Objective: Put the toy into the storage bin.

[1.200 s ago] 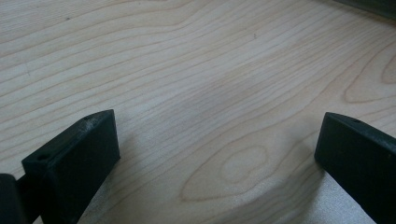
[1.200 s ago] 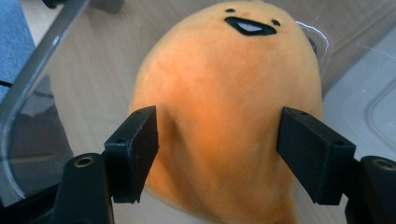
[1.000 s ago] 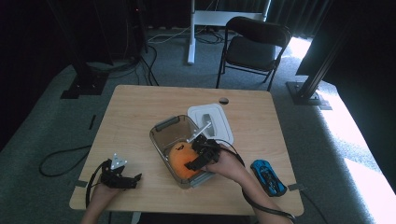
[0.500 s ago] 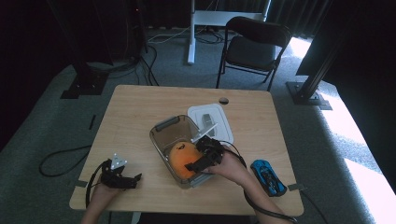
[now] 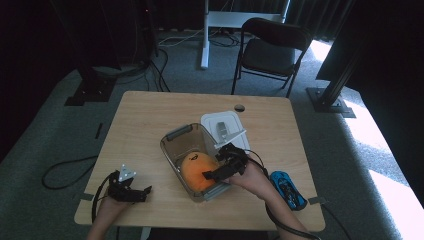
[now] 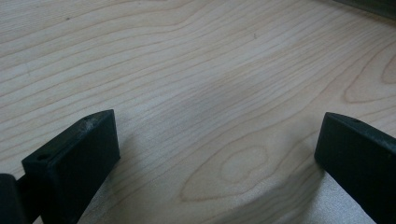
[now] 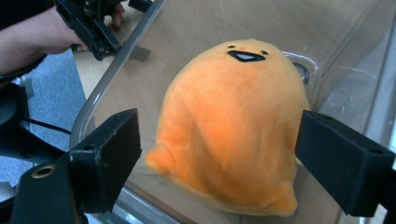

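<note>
An orange plush toy [image 5: 195,169] with a small black face lies in a clear plastic bin [image 5: 167,152] near the table's middle. My right gripper [image 5: 216,172] hovers over the bin's right side. In the right gripper view its black jaws have just been opening and stand wide on either side of the plush [image 7: 233,116], with a gap on both sides. The right gripper [image 7: 224,158] is open and not pressing on it. My left gripper [image 5: 142,192] rests at the front left of the table [image 6: 187,56]. The left gripper [image 6: 215,144] is open over bare wood.
The bin's white lid [image 5: 220,122] lies just behind the bin. A blue toy car [image 5: 287,189] sits at the front right, beside the right forearm. A black chair [image 5: 272,50] stands beyond the table's far edge. The other hand's gripper [image 7: 88,23] shows past the bin wall.
My right gripper has drawn back a little to the right and upward from the plush, which stays lying in the bin. The left gripper has not moved.
</note>
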